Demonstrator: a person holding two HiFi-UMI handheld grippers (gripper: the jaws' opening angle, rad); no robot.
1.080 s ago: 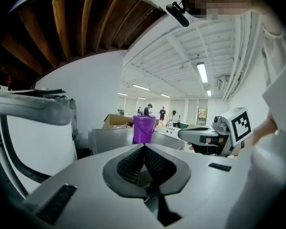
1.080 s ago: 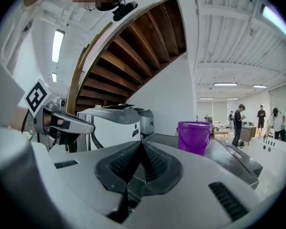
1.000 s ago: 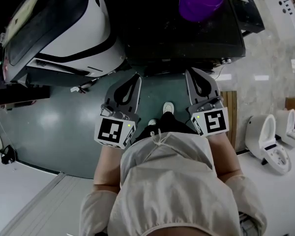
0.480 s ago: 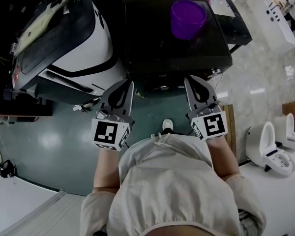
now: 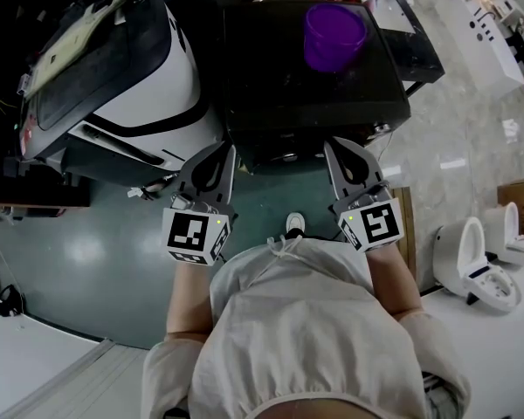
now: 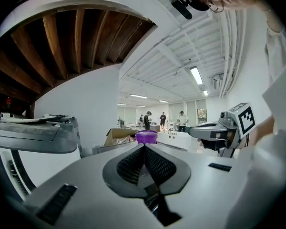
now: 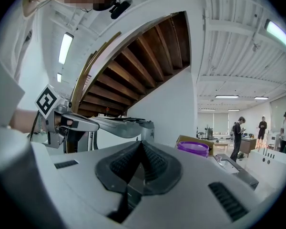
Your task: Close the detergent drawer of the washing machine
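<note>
Jaws pressed together and empty, we are holding the left gripper (image 5: 227,151) and right gripper (image 5: 334,147) just before the near edge of the black washing machine (image 5: 271,94), a purple cup (image 5: 334,35) on top. We are not seeing its detergent drawer; closing seems unstarted.

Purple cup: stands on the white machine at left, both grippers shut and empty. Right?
No. The head view shows the purple cup on the black machine, not the white machine. The left gripper and right gripper are shut and empty.
</note>
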